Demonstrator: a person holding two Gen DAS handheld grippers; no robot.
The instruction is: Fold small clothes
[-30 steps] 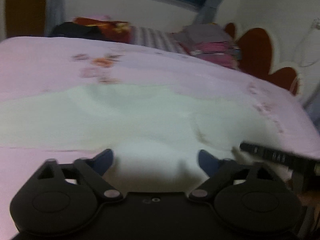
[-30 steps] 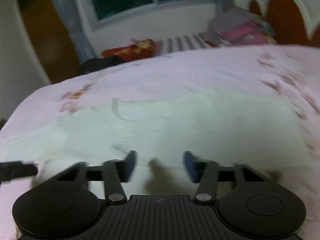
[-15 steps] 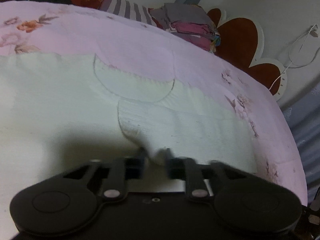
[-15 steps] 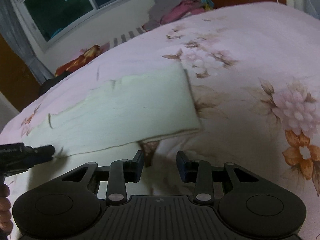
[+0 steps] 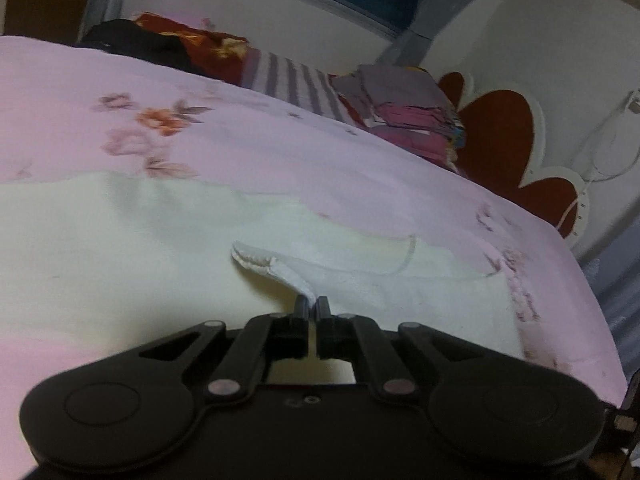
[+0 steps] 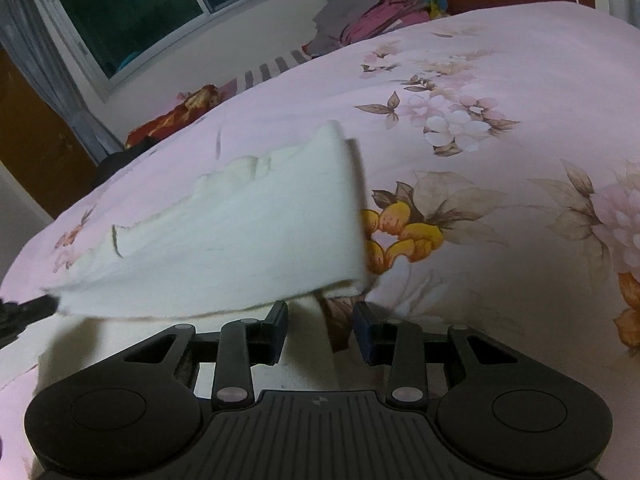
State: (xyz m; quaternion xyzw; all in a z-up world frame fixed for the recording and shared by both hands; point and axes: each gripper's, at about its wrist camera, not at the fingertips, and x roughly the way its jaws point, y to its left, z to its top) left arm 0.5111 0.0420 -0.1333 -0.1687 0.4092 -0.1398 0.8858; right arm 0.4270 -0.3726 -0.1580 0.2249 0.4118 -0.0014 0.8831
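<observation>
- Cream knit cloth, the small garment, lies spread on the pink floral bedspread; in our right wrist view one edge of it rides lifted and stretched above the bed.
- Our left gripper has its fingers pinched together on a ribbed edge of the garment, which rises as a narrow tab from between the tips.
- Our right gripper stands apart, its fingers either side of the cloth's near edge, gripping nothing that we can see.
- We judge the main risk to be the thin pinch slipping: only a sliver of knit sits in the left tips, and a sideways tug could free it and drop the fold crooked.
- Carrying one corner alone may also drag the layer beneath and bunch it on the soft bedding.
- Around us: a dark window, a red and white headboard, and a pile of folded clothes at the bed's far side.
</observation>
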